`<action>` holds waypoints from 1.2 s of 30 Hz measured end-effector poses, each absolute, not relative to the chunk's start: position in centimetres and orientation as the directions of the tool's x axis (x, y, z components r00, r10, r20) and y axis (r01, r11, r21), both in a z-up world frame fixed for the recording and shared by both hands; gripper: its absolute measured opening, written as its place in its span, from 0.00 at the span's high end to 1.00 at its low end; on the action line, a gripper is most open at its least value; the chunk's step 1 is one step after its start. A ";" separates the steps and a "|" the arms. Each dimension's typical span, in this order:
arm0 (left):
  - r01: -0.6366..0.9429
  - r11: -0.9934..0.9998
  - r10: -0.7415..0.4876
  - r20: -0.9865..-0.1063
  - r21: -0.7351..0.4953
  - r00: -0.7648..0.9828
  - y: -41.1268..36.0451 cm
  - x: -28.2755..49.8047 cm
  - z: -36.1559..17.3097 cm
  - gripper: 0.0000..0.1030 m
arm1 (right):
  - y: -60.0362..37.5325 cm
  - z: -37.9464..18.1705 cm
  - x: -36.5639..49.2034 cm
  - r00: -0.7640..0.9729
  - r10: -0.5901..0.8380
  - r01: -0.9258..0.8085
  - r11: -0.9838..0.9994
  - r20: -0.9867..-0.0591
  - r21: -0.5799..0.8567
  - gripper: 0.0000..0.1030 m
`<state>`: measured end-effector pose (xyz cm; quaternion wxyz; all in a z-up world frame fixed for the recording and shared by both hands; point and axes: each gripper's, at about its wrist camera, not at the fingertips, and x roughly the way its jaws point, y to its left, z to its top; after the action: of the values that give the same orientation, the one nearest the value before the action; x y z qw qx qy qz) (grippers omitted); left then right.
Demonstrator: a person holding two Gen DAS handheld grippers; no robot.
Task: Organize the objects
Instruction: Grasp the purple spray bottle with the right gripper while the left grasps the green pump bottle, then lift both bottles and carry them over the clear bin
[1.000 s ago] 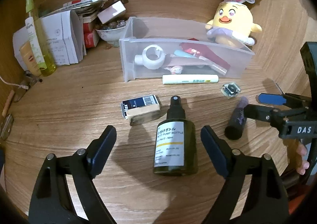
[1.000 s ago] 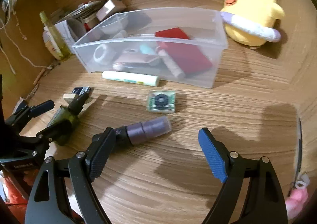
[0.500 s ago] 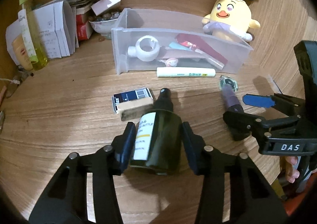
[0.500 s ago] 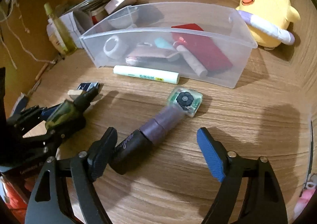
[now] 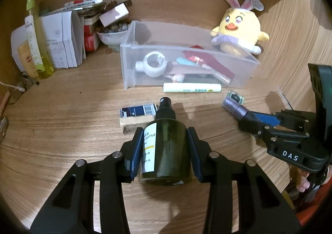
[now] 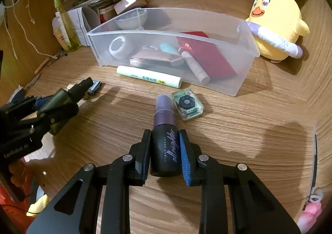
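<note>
wood-grain desk [image 5: 62,109], walled in matching veneer: my left gripper [image 5: 166,149] has just closed its jaws on a squat dark-green spray bottle [image 5: 168,147] with a white label, lying near the eraser [image 5: 137,118]. my right gripper [image 6: 165,151] has just clamped a slim black-and-purple cylinder [image 6: 166,140] beside the translucent plastic bin [image 6: 238,80].

Ahead of the right gripper [image 6: 165,154], a small clear case [image 6: 187,106] and a white tube [image 6: 148,76] lie before the clear bin [image 6: 238,80]. Bare wood opens to its right; the left gripper [image 6: 41,109] crowds its left.
</note>
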<state>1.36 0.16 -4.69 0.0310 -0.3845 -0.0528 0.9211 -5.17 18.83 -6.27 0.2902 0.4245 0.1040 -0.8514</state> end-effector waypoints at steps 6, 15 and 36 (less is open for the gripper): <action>-0.017 -0.992 0.095 -0.680 -0.121 -0.727 0.2 1.2 -3.4 0.60 | 19.5 -4.4 -4.7 -0.498 -0.440 0.593 -0.801 -0.747 0.077 0.77; -0.007 -0.992 0.084 -0.620 -0.126 -0.780 0.1 0.6 -0.8 0.60 | 20.3 -0.7 -4.4 -0.562 -0.490 0.597 -0.798 -0.666 0.083 0.77; 0.006 -0.993 0.054 -0.507 -0.116 -0.860 -0.2 -2.3 4.1 0.60 | 20.4 3.7 -7.8 -0.663 -0.508 0.581 -0.812 -0.550 0.049 0.77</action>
<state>-2.31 -0.20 4.15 0.0122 -0.2641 -0.0568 0.9627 -7.80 20.42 3.65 0.2993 0.2808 0.0655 -0.9095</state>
